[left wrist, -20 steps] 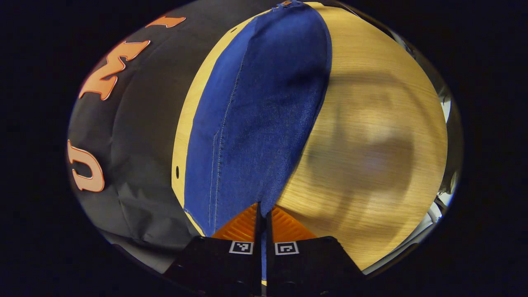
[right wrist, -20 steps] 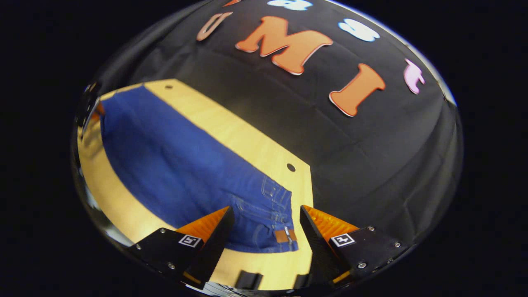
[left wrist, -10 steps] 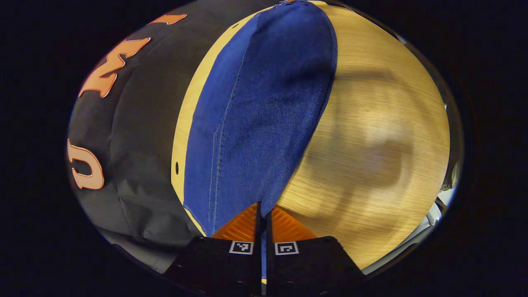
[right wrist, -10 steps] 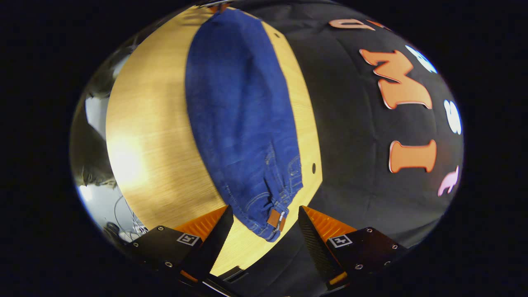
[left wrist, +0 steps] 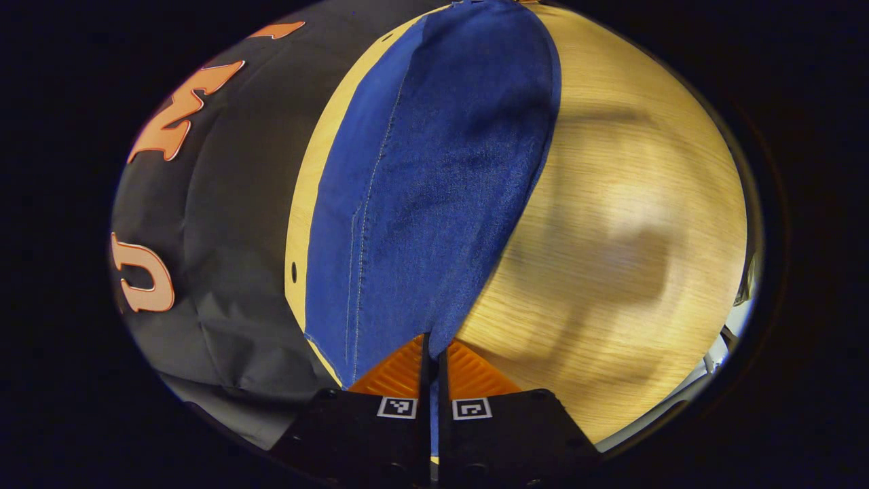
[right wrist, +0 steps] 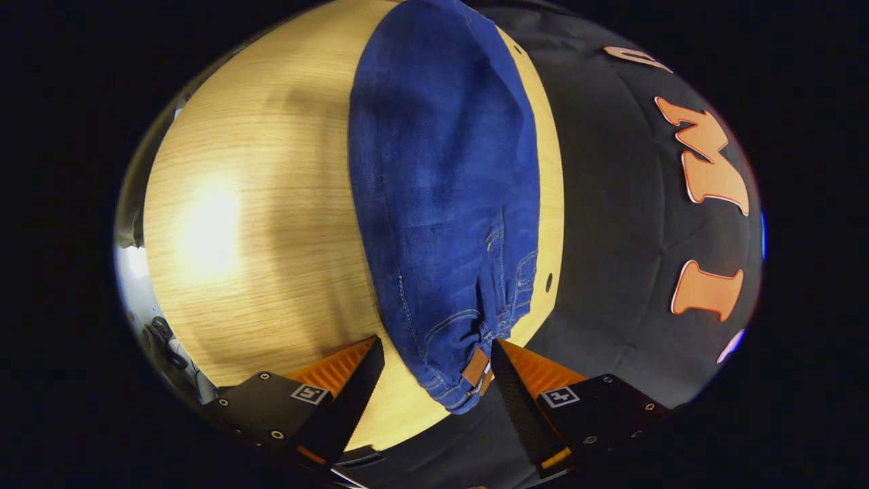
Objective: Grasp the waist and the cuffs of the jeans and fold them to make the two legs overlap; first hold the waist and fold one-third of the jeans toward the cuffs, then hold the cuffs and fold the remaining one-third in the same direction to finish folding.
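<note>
Our left gripper (left wrist: 430, 353) is clenched on the blue denim jeans (left wrist: 434, 190); our right gripper (right wrist: 434, 363), fingers released, straddles the waist at 6 o'clock and may catch only one layer.

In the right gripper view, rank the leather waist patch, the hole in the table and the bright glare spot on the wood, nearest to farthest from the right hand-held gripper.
1. Leather waist patch, on the jeans, between the fingers of the open right hand-held gripper.
2. Hole in the table, up and right, near the table's edge.
3. Glare spot, far left on the wood.

Left tool (left wrist: 432, 363) clamped, right tool (right wrist: 438, 360) spread.
</note>
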A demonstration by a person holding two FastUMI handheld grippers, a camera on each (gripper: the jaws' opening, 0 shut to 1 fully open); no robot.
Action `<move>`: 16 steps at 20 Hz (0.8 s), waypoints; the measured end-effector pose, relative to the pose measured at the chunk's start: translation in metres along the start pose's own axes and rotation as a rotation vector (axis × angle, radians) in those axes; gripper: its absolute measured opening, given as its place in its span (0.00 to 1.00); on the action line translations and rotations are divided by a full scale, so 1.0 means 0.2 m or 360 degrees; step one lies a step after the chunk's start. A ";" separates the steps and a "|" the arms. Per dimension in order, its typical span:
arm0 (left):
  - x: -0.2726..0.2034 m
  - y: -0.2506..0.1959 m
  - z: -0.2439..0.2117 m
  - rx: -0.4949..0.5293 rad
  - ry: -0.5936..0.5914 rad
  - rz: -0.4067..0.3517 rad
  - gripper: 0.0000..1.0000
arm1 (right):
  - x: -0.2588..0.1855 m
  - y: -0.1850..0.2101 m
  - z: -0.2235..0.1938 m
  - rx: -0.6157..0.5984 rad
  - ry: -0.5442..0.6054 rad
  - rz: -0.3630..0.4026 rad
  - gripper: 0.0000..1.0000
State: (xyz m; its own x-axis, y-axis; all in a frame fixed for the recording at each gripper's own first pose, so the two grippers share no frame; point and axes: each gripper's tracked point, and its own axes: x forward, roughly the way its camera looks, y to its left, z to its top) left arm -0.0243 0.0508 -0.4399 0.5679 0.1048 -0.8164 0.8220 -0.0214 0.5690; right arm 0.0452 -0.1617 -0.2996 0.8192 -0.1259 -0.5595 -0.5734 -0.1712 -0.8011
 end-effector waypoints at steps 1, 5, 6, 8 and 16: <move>0.00 0.00 -0.01 0.0004 -0.0002 -0.0003 0.05 | 0.01 -0.02 0.01 -0.0002 -0.0013 -0.0008 0.98; 0.01 0.00 0.00 0.0014 -0.0010 -0.0018 0.05 | 0.08 -0.07 0.03 0.0024 -0.0011 -0.0020 0.96; 0.00 0.00 0.01 0.0012 -0.0012 -0.0021 0.05 | 0.10 -0.08 0.05 0.0007 -0.0014 -0.0024 0.95; 0.00 0.00 0.02 0.0003 -0.0018 -0.0021 0.05 | 0.12 -0.06 0.04 0.0018 -0.0001 -0.0004 0.92; -0.01 0.00 0.04 -0.0015 -0.0045 -0.0112 0.05 | 0.15 0.06 0.01 0.0166 0.0090 0.0250 0.04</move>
State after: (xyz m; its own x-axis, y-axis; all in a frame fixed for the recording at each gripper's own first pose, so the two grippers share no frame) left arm -0.0255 0.0433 -0.4397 0.5096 0.0772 -0.8569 0.8597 -0.0054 0.5108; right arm 0.0635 -0.1655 -0.3263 0.7165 -0.1984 -0.6688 -0.6881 -0.0432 -0.7243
